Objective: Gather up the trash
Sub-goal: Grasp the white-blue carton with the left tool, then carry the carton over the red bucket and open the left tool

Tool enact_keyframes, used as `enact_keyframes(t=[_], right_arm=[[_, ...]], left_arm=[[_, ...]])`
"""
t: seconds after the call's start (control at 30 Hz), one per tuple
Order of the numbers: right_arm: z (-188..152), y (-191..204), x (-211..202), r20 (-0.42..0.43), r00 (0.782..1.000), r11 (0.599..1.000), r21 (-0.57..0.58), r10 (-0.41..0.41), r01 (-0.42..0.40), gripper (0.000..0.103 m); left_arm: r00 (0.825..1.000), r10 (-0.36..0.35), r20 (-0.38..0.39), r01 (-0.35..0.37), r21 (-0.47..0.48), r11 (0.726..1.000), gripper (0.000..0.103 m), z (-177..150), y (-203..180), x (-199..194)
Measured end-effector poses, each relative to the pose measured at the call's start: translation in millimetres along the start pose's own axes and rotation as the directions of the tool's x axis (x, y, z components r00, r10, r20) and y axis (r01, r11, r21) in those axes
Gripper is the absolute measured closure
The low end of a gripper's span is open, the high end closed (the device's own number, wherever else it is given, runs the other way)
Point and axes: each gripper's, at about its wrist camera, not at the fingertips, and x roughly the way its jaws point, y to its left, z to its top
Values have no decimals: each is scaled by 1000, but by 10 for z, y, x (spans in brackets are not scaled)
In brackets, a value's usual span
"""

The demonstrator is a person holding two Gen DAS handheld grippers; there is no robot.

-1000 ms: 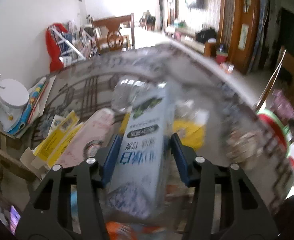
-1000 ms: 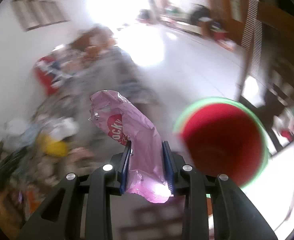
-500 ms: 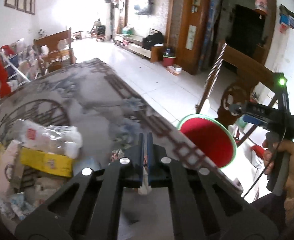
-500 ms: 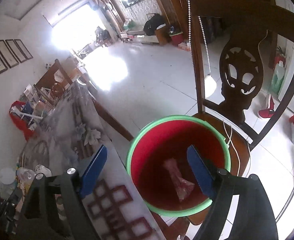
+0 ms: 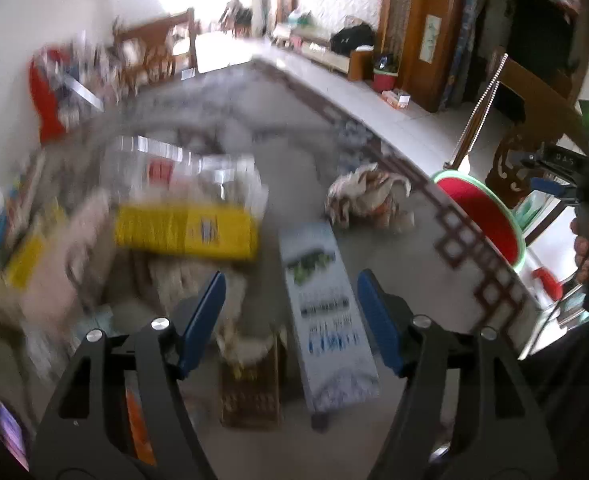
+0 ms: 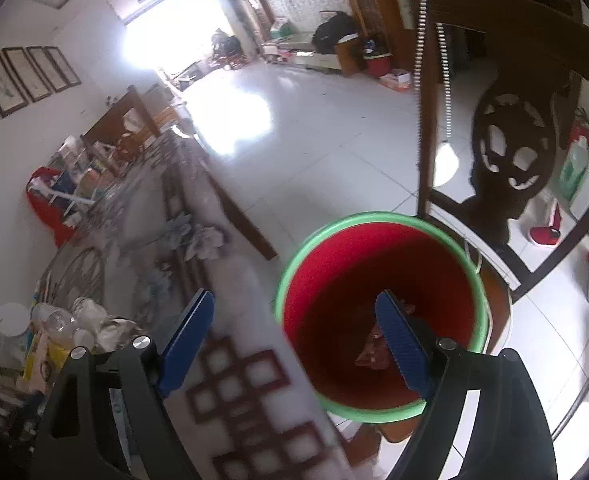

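Trash litters the bench (image 5: 302, 168); one pink wrapper (image 6: 374, 350) lies in the red bucket (image 6: 378, 264).
Left gripper (image 5: 290, 320) is opening, pads clear of the white-blue carton (image 5: 326, 320) lying between them; a yellow box (image 5: 186, 232) sits at 10 o'clock. Right gripper (image 6: 294, 344) stands wide and empty, bucket at its 2 o'clock.

Legible text: almost none.

- Handheld device (image 5: 566, 159), 3 o'clock edge of left wrist view: small display, characters look like "DAS"; uncertain.
- White-and-blue carton (image 5: 326, 312), centre: dark printed lines, motion-blurred, unreadable.
- Yellow box (image 5: 186, 232), 9 o'clock of carton: label blurred.
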Motion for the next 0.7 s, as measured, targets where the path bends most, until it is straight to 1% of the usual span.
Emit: enact_keyframes(t=[0.07, 0.1, 0.17, 0.2, 0.23, 0.27, 0.33, 0.43, 0.53, 0.6, 0.7], right_arm=[[-11, 66, 18, -6, 1000, 1000, -14, 6, -6, 22], [-17, 98, 27, -9, 1000, 1000, -21, 7, -7, 22], [-33, 142, 35, -14, 1000, 1000, -26, 13, -14, 22], [-40, 153, 37, -17, 1000, 999, -29, 16, -17, 21], [-50, 163, 38, -18, 1000, 999, -32, 15, -15, 21], [-55, 168, 37, -18, 1000, 999, -34, 12, -13, 21], [-57, 147, 39, -19, 1000, 1000, -27, 8, -9, 21], [-55, 115, 49, -21, 1000, 1000, -8, 10, -10, 21], [-51, 114, 63, -26, 999, 1000, 2, 19, -19, 21], [-56, 138, 65, -27, 999, 1000, -11, 22, -23, 21], [-58, 159, 52, -21, 1000, 999, -23, 21, -21, 21]], left_arm=[[997, -71, -39, 69, -54, 996, 37, -92, -29, 50], [995, -80, -52, 78, -44, 996, 38, -129, -103, 84], [994, -73, -78, 74, 5, 997, 38, -151, -283, 189], [993, -75, -90, 77, 14, 997, 38, -147, -330, 228], [992, -71, -105, 74, 22, 997, 38, -154, -360, 293], [992, -45, -122, 48, 22, 999, 38, -157, -364, 376], [994, 4, -110, -4, 5, 1000, 38, -133, -303, 425], [989, 0, -151, -8, -55, 998, 38, -44, -190, 611], [984, 4, -179, -15, -56, 998, 38, -36, -169, 748], [984, 0, -176, -12, -68, 998, 53, -40, -177, 803], [990, -31, -134, 16, -107, 994, 57, -1, -164, 710]])
